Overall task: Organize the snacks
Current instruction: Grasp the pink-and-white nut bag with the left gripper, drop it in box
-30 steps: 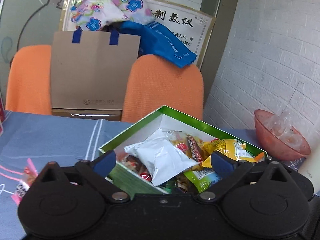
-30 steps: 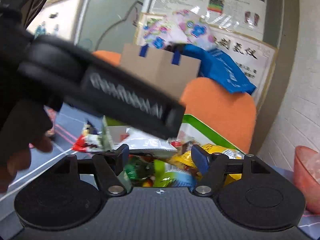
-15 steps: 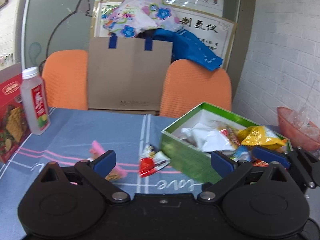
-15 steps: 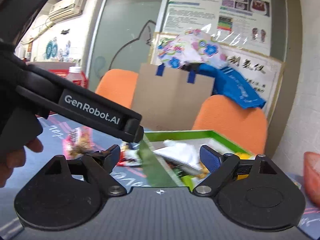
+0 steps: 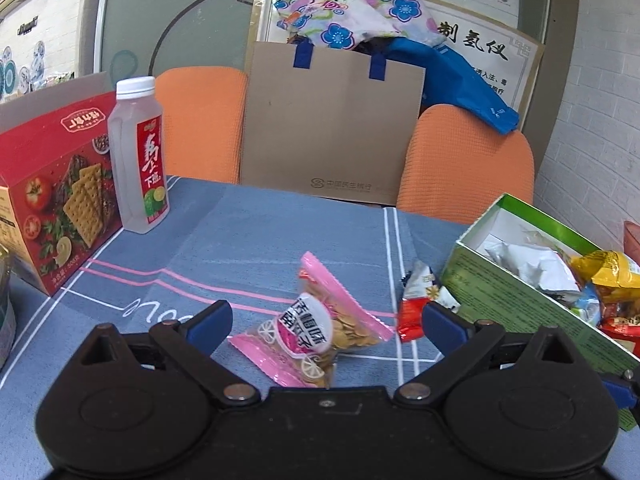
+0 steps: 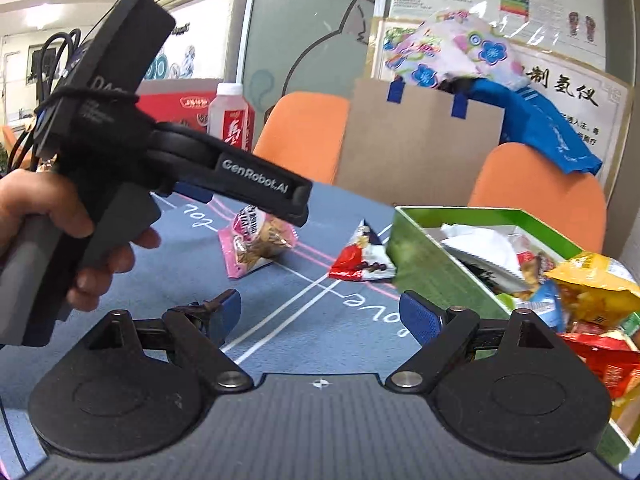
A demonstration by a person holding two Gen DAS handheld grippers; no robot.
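White brick wall (image 5: pixel 592 92) rt, 2 orange chairs (image 5: pixel 466 160), glass partition (image 5: pixel 168 12) behind

The right gripper (image 6: pixel 320 314) is held wide open above the blue tablecloth (image 6: pixel 304 320), nothing between its jaws. Left of the green snack box (image 6: pixel 436 276), a red packet (image 6: pixel 360 262) is seen touching it; farther left, a pink packet (image 6: pixel 252 246) lies beneath the hand-held left gripper (image 6: pixel 224 176).

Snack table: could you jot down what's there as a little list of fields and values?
left gripper: open, empty, aimed at the pink snack packet
right gripper: open, empty, above the tablecloth
green box: open, holding several snack bags
red snack packet: on the cloth beside the green box
drink bottle: upright, next to the red cracker box
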